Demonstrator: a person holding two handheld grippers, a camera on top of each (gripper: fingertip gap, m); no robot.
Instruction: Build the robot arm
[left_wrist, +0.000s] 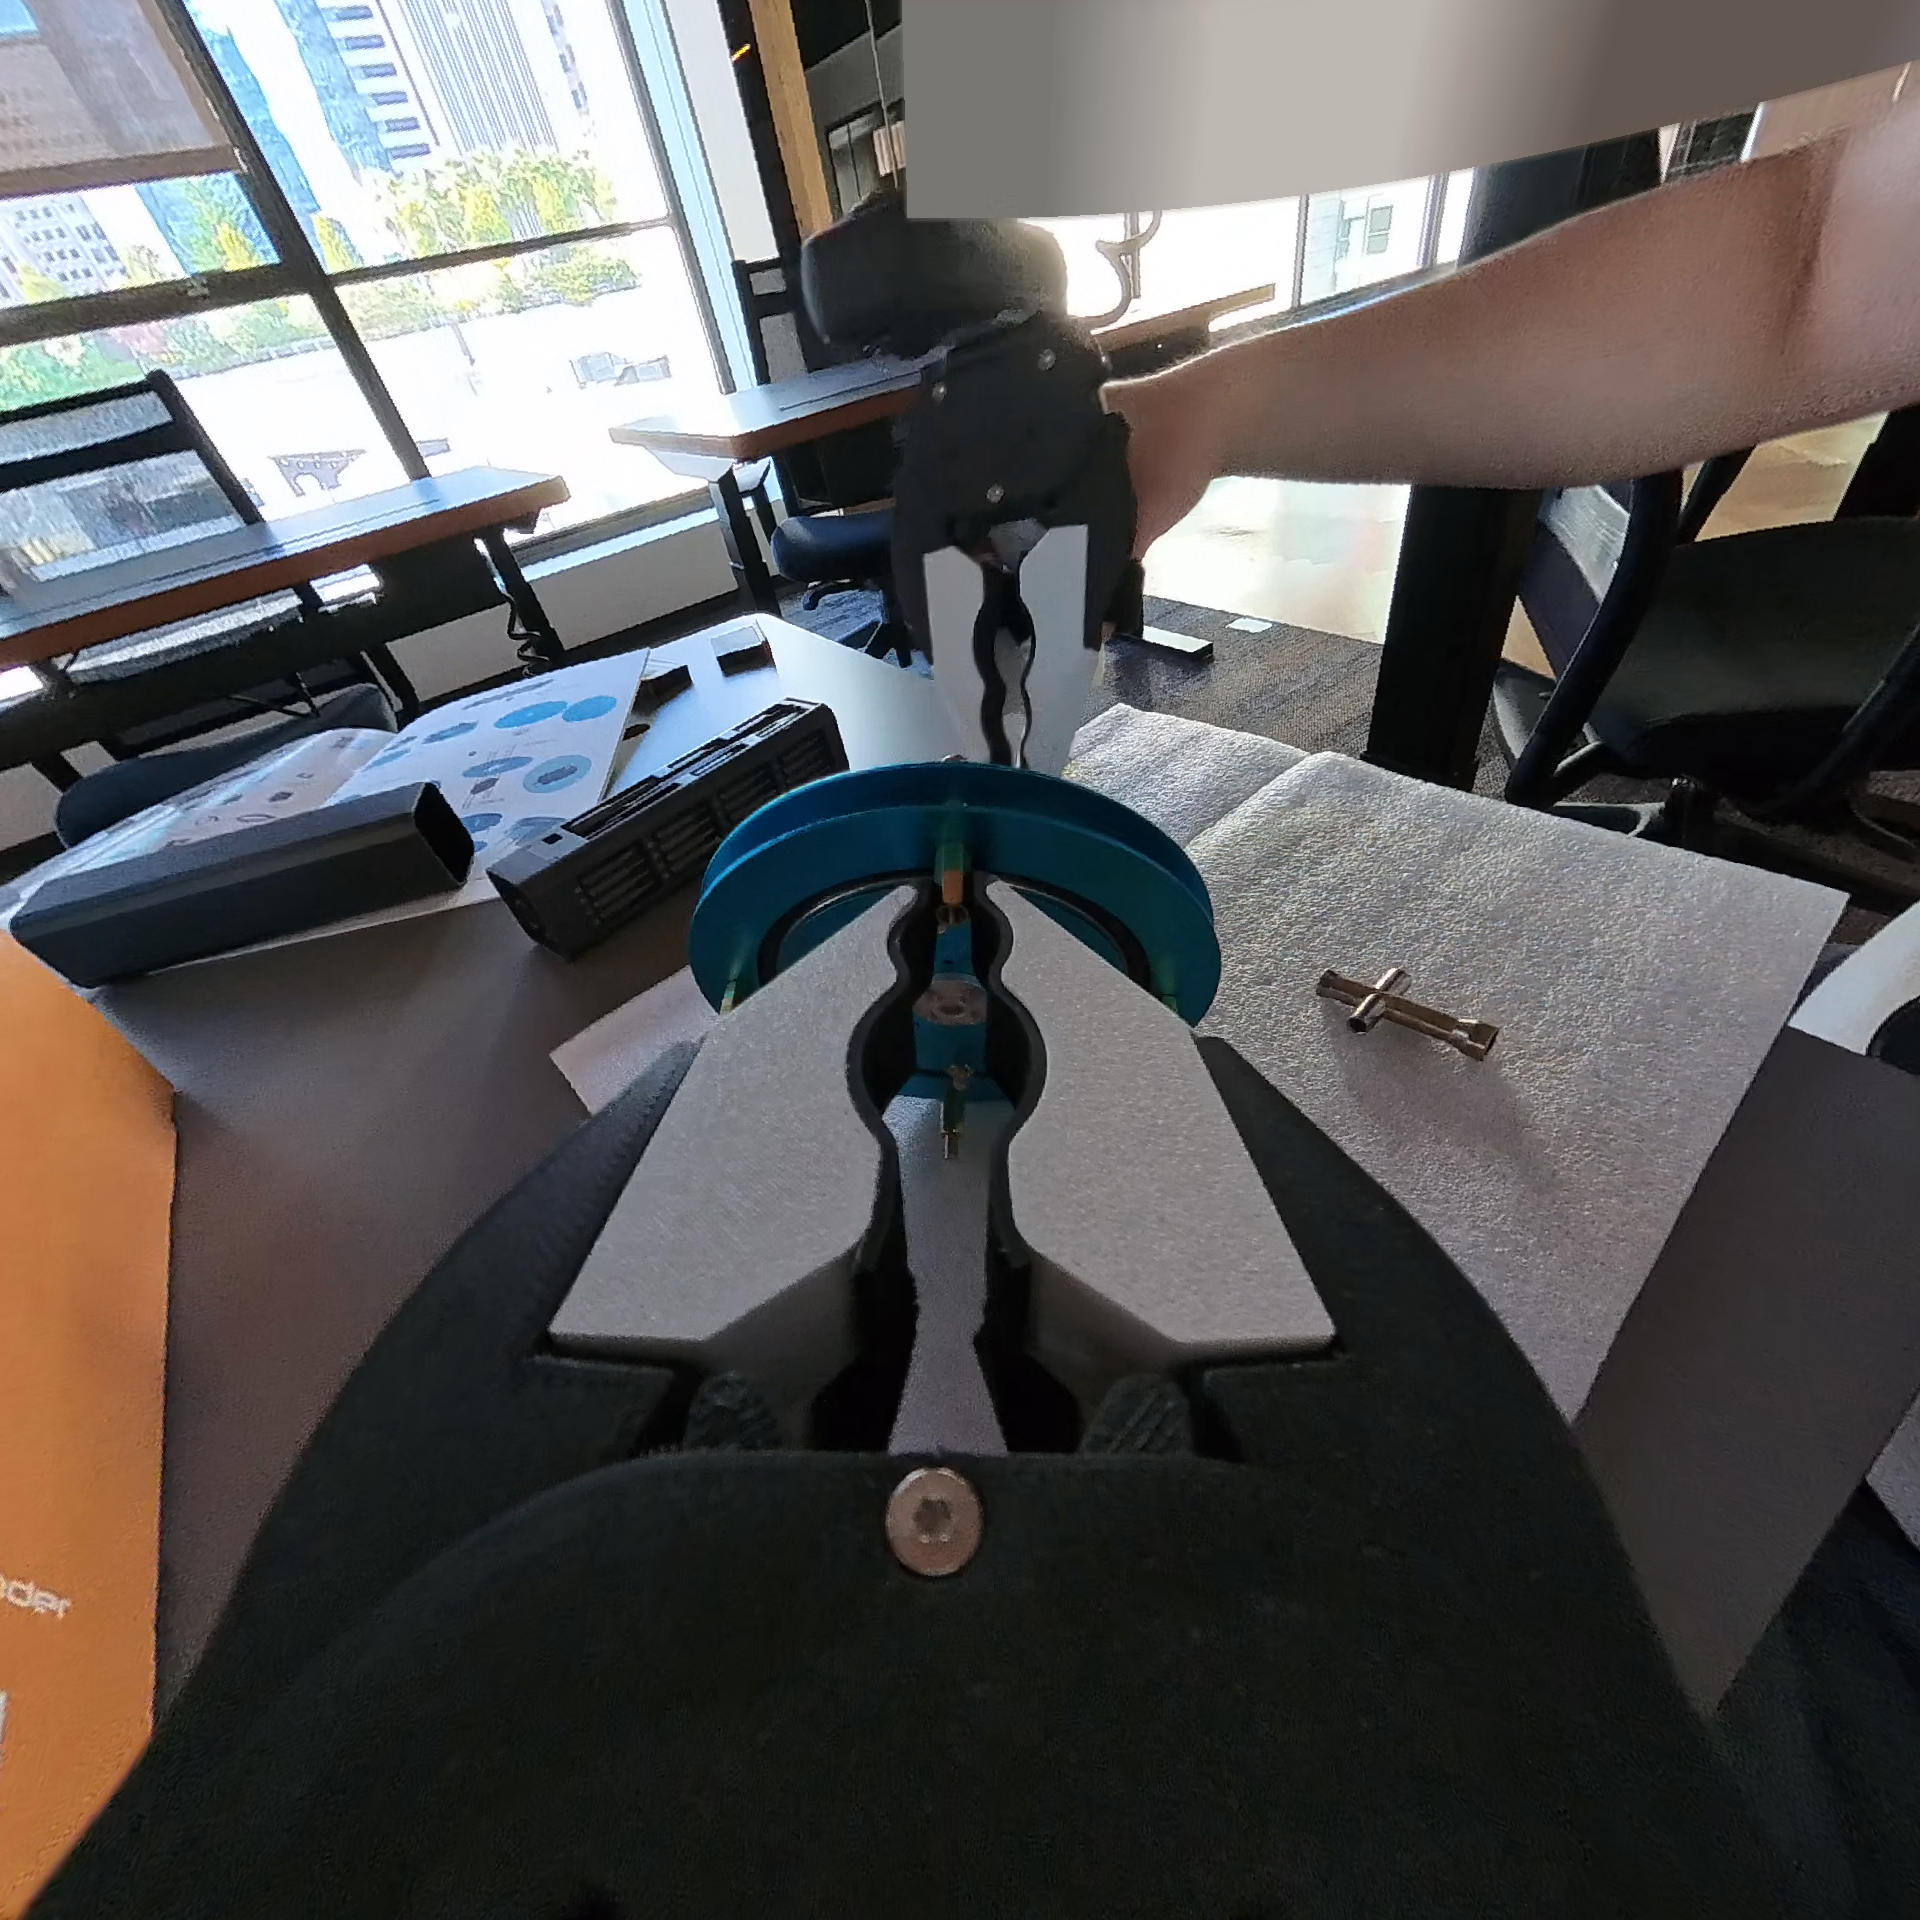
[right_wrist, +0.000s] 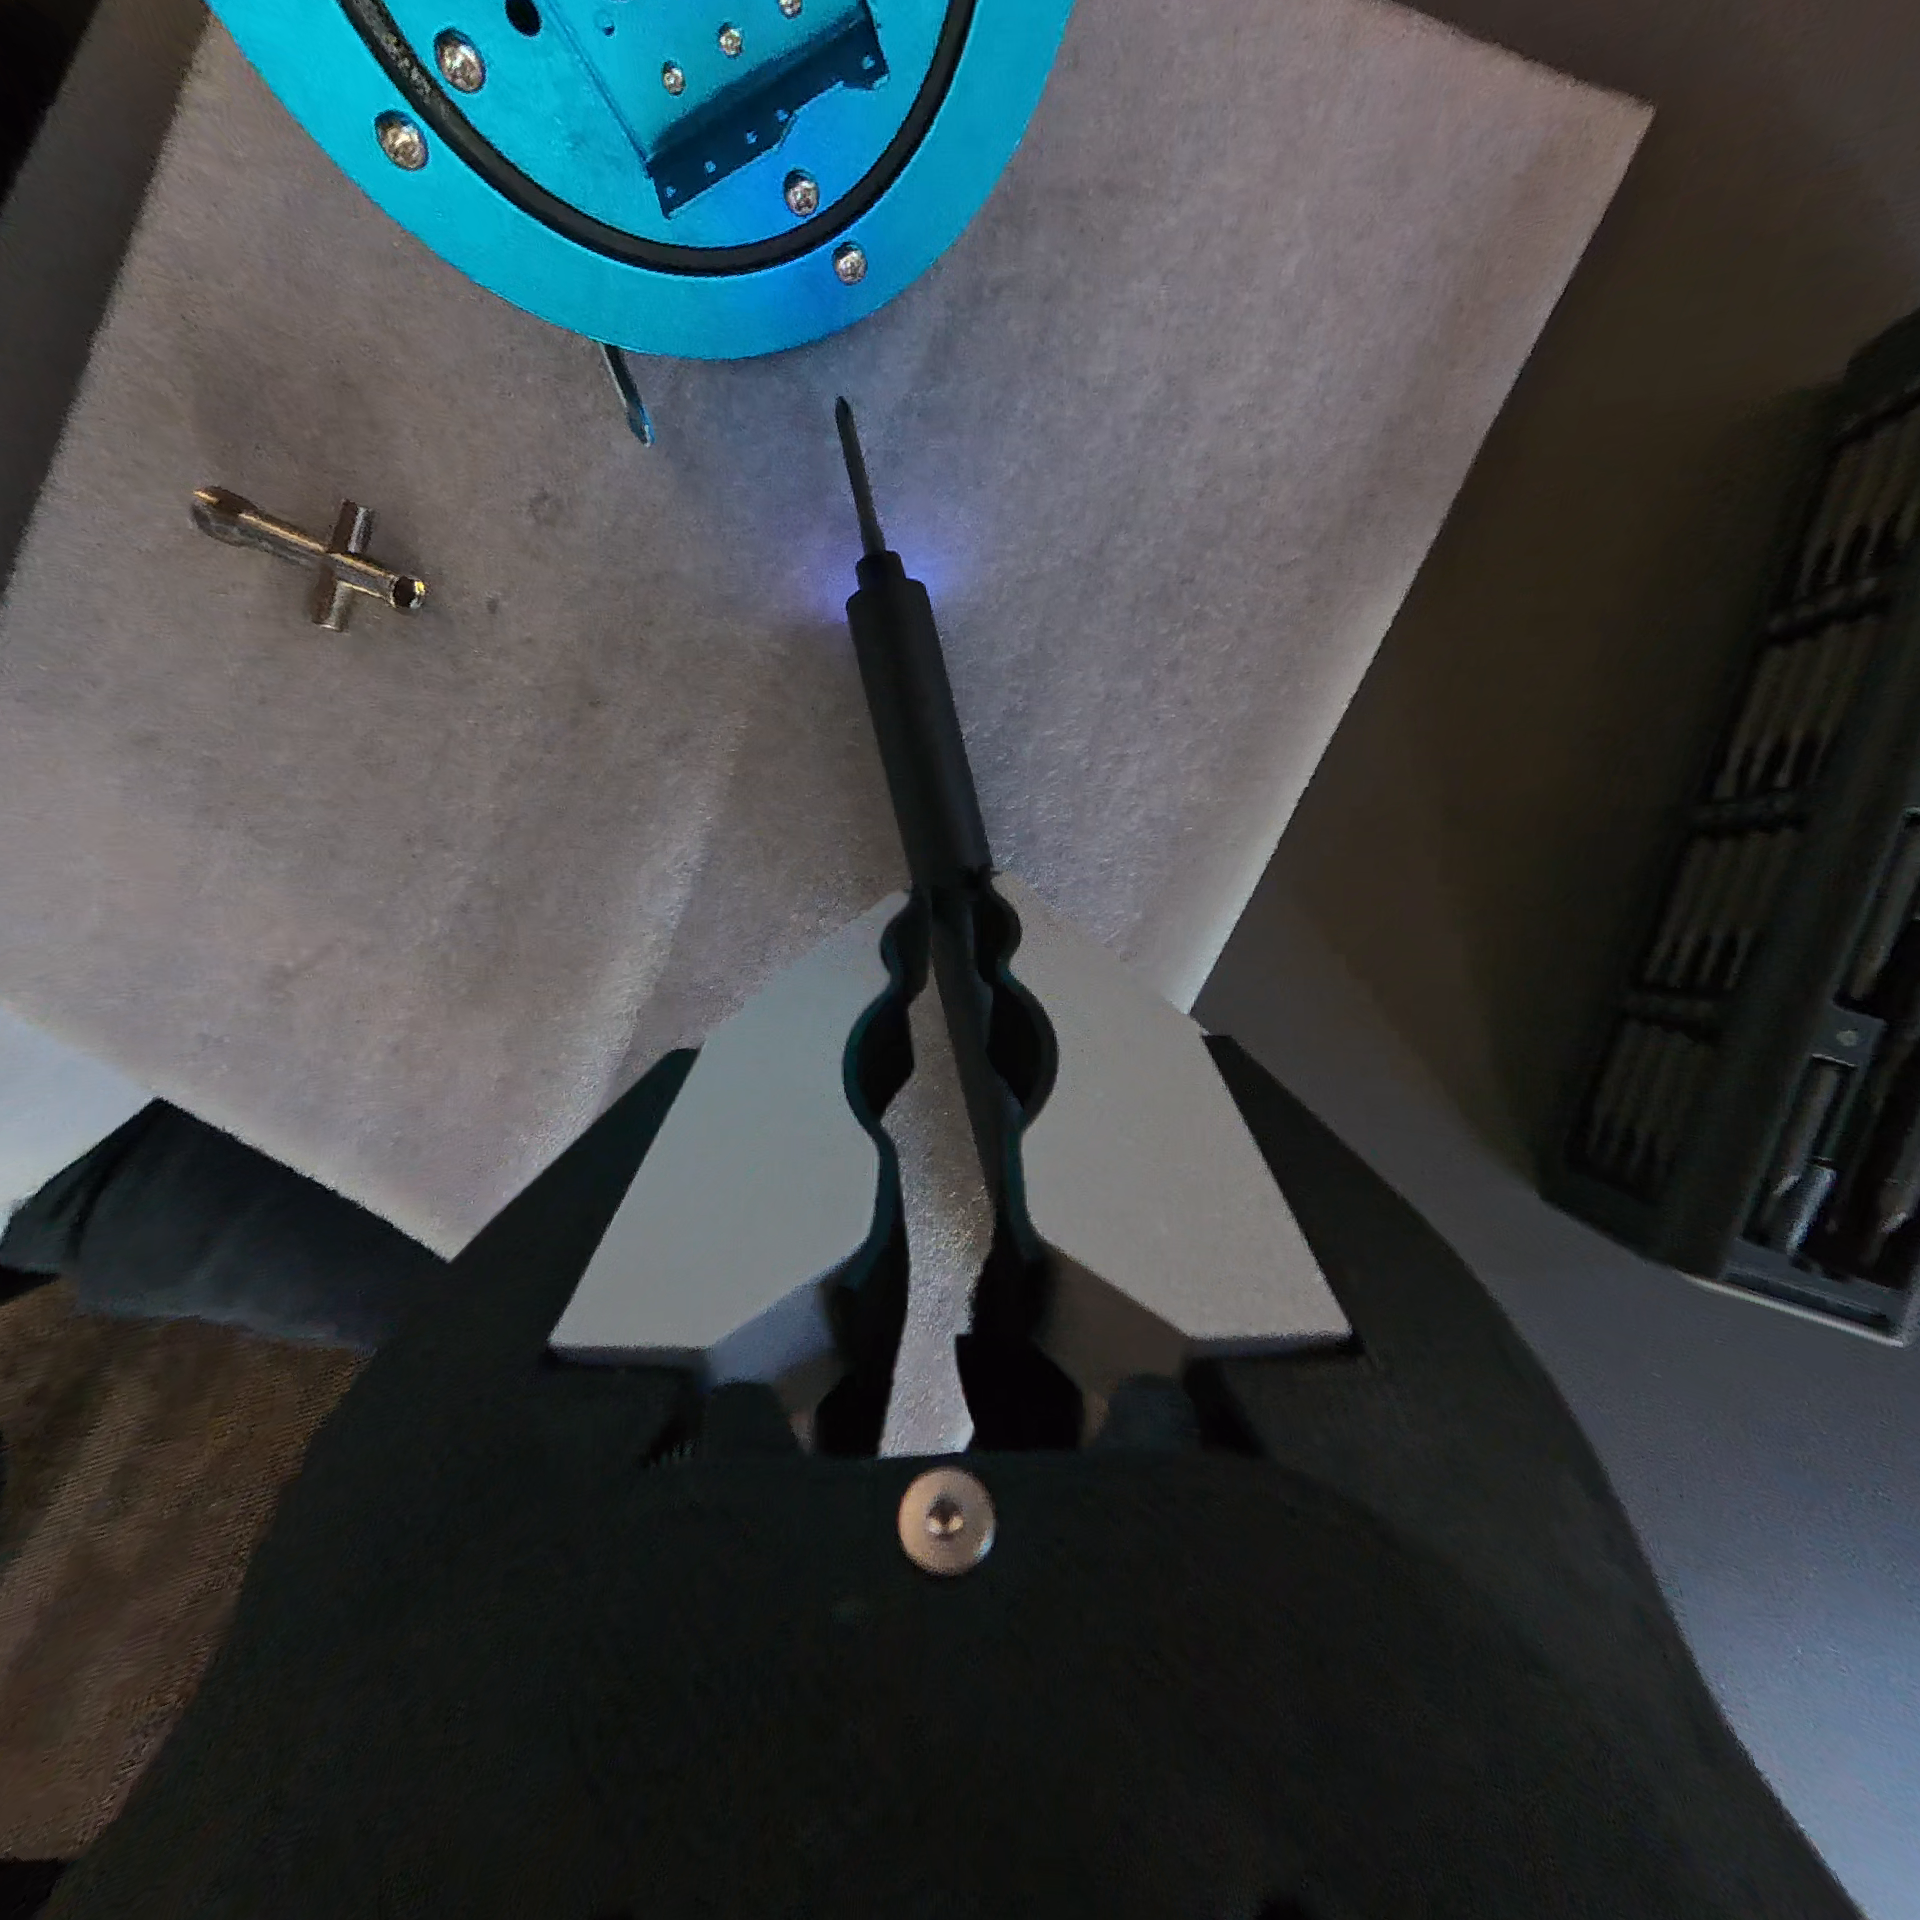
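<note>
The left gripper (left_wrist: 948, 997) pinches the blue wheel (left_wrist: 954, 873) at frame centre, holding it upright on the foam sheet (left_wrist: 1455, 1039), while the right gripper (right_wrist: 951, 935) clamps a screwdriver (right_wrist: 914, 727), tip just below the wheel's screws (right_wrist: 850, 265).

Black claw (left_wrist: 951, 914) bodies, pale grey wavy-edged fingers (right_wrist: 727, 1164), silver screw (right_wrist: 945, 1525) each.
</note>
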